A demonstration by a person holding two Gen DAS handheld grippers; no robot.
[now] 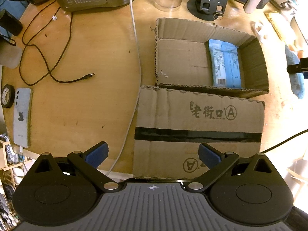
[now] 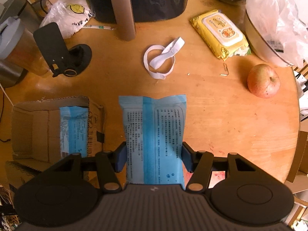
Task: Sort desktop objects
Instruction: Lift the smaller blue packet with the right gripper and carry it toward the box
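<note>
Here, right hand-held gripper (image 2: 154, 156) closed onto a blue tissue pack (image 2: 153, 134), blue pads pressed against its two long sides near the lower half. Pack: soft plastic wrap, light blue with a darker blue stripe down the middle, dense black print in columns, crimped seal at the far end. It is held above the table (image 2: 221, 119), just right of the cardboard box (image 2: 30, 127).

Box: open-topped brown corrugated, torn edges, near flap folded flat with printed characters, a circled A and a strip of black tape. Inside, against the box's right wall, lies a second blue pack (image 1: 225, 65), same wrap, barcode visible at its near end.

Left hand-held gripper (image 1: 153, 156) spread wide, nothing between the pads, hovering over the box's near flap.

Beyond the box, to its right: white elastic band (image 2: 160, 59), yellow wipes pack (image 2: 219, 32), apple (image 2: 263, 80).

Left of the box: white cable (image 1: 134, 57), black cable (image 1: 48, 57), phone (image 1: 22, 117).
</note>
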